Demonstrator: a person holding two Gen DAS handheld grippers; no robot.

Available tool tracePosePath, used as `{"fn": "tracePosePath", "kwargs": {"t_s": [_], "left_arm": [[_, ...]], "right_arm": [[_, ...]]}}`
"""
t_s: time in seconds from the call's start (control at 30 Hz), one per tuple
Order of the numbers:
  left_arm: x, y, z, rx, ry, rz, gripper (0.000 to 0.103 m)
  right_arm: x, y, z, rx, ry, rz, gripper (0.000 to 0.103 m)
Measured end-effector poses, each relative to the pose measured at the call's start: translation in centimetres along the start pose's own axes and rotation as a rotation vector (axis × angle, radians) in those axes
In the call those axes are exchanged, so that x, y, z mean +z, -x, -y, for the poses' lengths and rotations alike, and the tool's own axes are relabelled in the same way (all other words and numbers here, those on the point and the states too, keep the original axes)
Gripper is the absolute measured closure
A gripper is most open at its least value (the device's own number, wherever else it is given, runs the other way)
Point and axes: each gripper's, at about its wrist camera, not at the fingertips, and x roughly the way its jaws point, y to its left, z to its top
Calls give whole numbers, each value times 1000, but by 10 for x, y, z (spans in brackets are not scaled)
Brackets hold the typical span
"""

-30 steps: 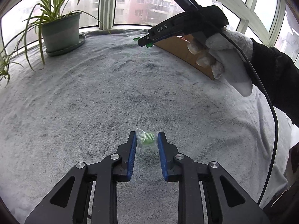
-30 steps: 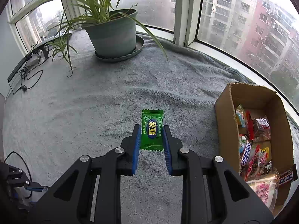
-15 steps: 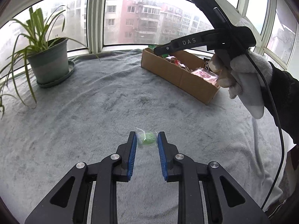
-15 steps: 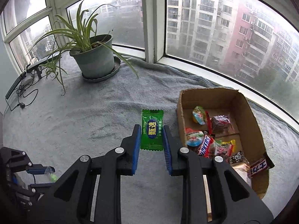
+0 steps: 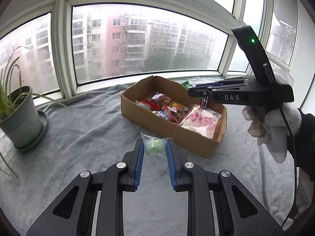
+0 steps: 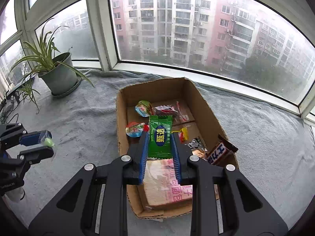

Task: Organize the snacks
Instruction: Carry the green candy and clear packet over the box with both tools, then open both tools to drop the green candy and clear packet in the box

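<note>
My left gripper (image 5: 154, 144) is shut on a small clear-wrapped green candy (image 5: 154, 147), held above the grey cloth just in front of the cardboard box (image 5: 149, 118). My right gripper (image 6: 160, 137) is shut on a green snack packet (image 6: 160, 135) and holds it over the open box (image 6: 122, 118), which has several wrapped snacks inside. The right gripper also shows in the left wrist view (image 5: 192, 93), above the box's far right side. The left gripper shows at the left edge of the right wrist view (image 6: 46, 141), with the candy in it.
A potted spider plant (image 6: 59, 74) on a saucer stands at the back left, also in the left wrist view (image 5: 19, 118). A grey cloth (image 6: 78, 118) covers the surface. Windows run along the far edge. Cables (image 6: 7, 106) lie at the far left.
Both grippers have moved toward the box with their snacks. The right gripper is now over the box's inside; the left one has come up to its near wall.
</note>
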Motion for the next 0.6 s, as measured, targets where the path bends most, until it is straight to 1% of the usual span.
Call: {"fn": "tracePosePath", "kwargs": {"t_s": [0.17,0.37,0.6], "left_arm": [[28,-22,6,-17,-23,5,82],[60,-51,15,-25,-53,2,82],[76,-84,24,-34,-62,-26,82]], "right_arm": [[-5,1,19,-32,-32,-3,79],[-10,-2,33,-59,-53,-13,79],[-15,-5,44,-64,-85,-22,79]]}}
